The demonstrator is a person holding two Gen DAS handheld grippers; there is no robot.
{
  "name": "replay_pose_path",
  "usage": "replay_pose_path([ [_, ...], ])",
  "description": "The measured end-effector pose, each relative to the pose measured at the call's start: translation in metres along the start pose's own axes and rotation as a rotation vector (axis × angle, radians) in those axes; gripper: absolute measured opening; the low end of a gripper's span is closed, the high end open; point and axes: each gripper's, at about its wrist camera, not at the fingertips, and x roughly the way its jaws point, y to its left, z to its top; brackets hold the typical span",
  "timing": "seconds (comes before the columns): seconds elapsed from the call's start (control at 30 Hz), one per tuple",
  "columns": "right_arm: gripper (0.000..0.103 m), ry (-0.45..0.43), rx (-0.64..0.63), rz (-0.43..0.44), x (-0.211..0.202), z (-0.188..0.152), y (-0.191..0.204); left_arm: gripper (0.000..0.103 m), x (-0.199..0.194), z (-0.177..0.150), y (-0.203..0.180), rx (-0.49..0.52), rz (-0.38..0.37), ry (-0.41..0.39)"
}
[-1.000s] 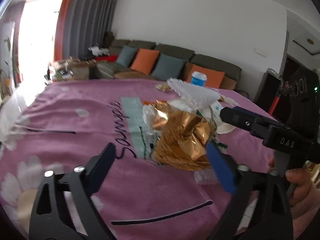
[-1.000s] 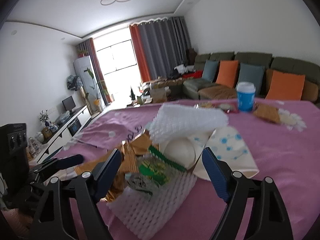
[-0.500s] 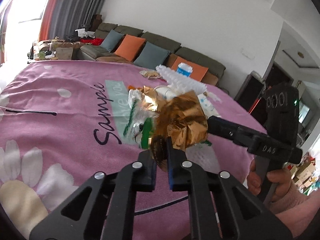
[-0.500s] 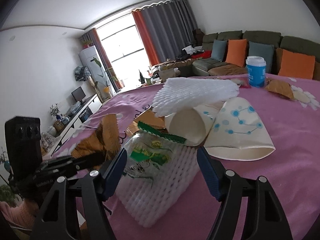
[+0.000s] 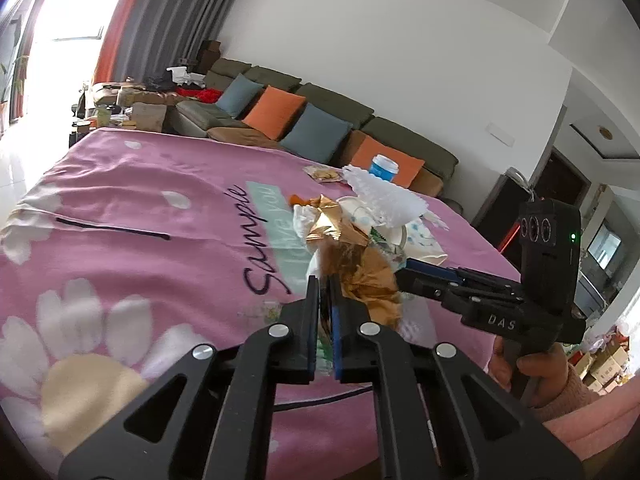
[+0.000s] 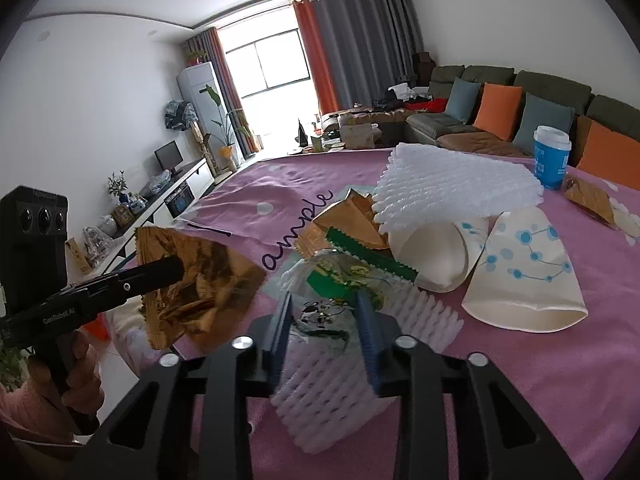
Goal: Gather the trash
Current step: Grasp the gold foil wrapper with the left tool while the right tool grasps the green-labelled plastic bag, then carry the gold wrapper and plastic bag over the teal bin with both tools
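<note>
My left gripper [image 5: 324,280] is shut on a crumpled gold foil wrapper [image 5: 368,280]. In the right wrist view that gold foil wrapper [image 6: 200,280] hangs from the left gripper [image 6: 176,266], off to the left of the trash pile. My right gripper [image 6: 324,300] is closing. A clear plastic wrapper with green print [image 6: 340,276] and a white foam net [image 6: 332,372] sit between its blue pads, which squeeze the net's sides. From the left wrist view the right gripper [image 5: 416,276] reaches into the pile from the right.
The pile on the pink flowered tablecloth [image 6: 520,380] also holds two flattened paper cups [image 6: 524,276], a second foam net [image 6: 456,188] and gold wrappers [image 6: 352,216]. A blue cup [image 6: 552,156] and a brown snack wrapper [image 6: 588,200] lie further back. Sofa behind.
The left gripper closed on the gold foil and pulled it left, away from the pile. The right gripper moved in over the foam net and clear wrapper, and its jaws narrowed around them.
</note>
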Motion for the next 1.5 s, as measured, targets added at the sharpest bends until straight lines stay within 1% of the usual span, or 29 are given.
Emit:
replay_pose_path([
  [0.07,0.025,-0.008,0.000,-0.002,-0.003,0.002,0.000,0.005,-0.005,-0.001,0.002,0.000,0.007,-0.003],
  [0.13,0.017,-0.025,-0.001,-0.005,-0.006,0.003,0.000,0.004,-0.010,-0.005,0.004,0.001,0.012,-0.006],
  [0.17,0.002,-0.031,0.000,-0.001,-0.007,0.005,0.000,0.004,-0.012,-0.006,0.005,0.003,0.012,-0.007],
  [0.37,0.001,-0.034,-0.013,-0.001,-0.006,0.009,-0.002,0.004,-0.035,-0.008,0.019,-0.020,0.019,-0.044],
  [0.6,0.001,-0.097,-0.029,-0.009,-0.020,0.019,0.004,0.004,-0.071,-0.001,0.045,-0.101,0.034,-0.114],
  [0.67,0.001,-0.108,-0.031,0.006,-0.023,0.023,0.007,0.004,-0.079,0.000,0.054,-0.127,0.037,-0.132],
  [0.7,0.001,-0.101,-0.034,0.016,-0.022,0.024,0.008,0.004,-0.084,0.000,0.057,-0.126,0.055,-0.139],
  [0.73,0.003,-0.091,-0.038,0.022,-0.020,0.026,0.011,0.004,-0.086,0.000,0.058,-0.123,0.070,-0.142],
  [0.77,0.007,-0.089,-0.045,0.032,-0.018,0.026,0.014,0.004,-0.088,-0.001,0.059,-0.120,0.088,-0.145],
  [0.83,0.022,-0.063,-0.062,0.085,-0.012,0.025,0.024,0.004,-0.093,0.000,0.062,-0.125,0.103,-0.149],
  [0.87,0.036,-0.045,-0.071,0.109,-0.007,0.023,0.032,0.004,-0.095,0.000,0.064,-0.129,0.109,-0.152],
  [0.9,0.042,-0.024,-0.084,0.137,0.000,0.021,0.041,0.004,-0.098,-0.001,0.066,-0.130,0.117,-0.155],
  [1.0,0.042,0.047,-0.111,0.205,0.022,0.013,0.062,0.004,-0.106,-0.004,0.067,-0.127,0.154,-0.162],
  [1.07,0.042,0.081,-0.112,0.224,0.035,0.009,0.072,0.004,-0.112,-0.006,0.068,-0.123,0.181,-0.166],
  [1.13,0.042,0.108,-0.104,0.231,0.045,0.006,0.078,0.004,-0.118,-0.008,0.070,-0.124,0.203,-0.168],
  [1.23,0.042,0.137,-0.075,0.217,0.056,0.004,0.079,0.004,-0.127,-0.012,0.076,-0.129,0.229,-0.174],
  [1.3,0.037,0.153,-0.049,0.208,0.061,0.004,0.076,0.004,-0.134,-0.014,0.081,-0.138,0.244,-0.179],
  [1.37,0.020,0.165,-0.037,0.203,0.064,0.003,0.073,0.004,-0.137,-0.016,0.088,-0.150,0.253,-0.182],
  [1.4,0.017,0.167,-0.032,0.199,0.064,0.003,0.072,0.004,-0.139,-0.017,0.093,-0.156,0.261,-0.183],
  [1.47,0.005,0.161,-0.025,0.200,0.062,0.003,0.071,0.004,-0.141,-0.020,0.100,-0.165,0.273,-0.184],
  [1.5,0.003,0.154,-0.024,0.195,0.061,0.004,0.071,0.004,-0.144,-0.021,0.104,-0.173,0.279,-0.187],
])
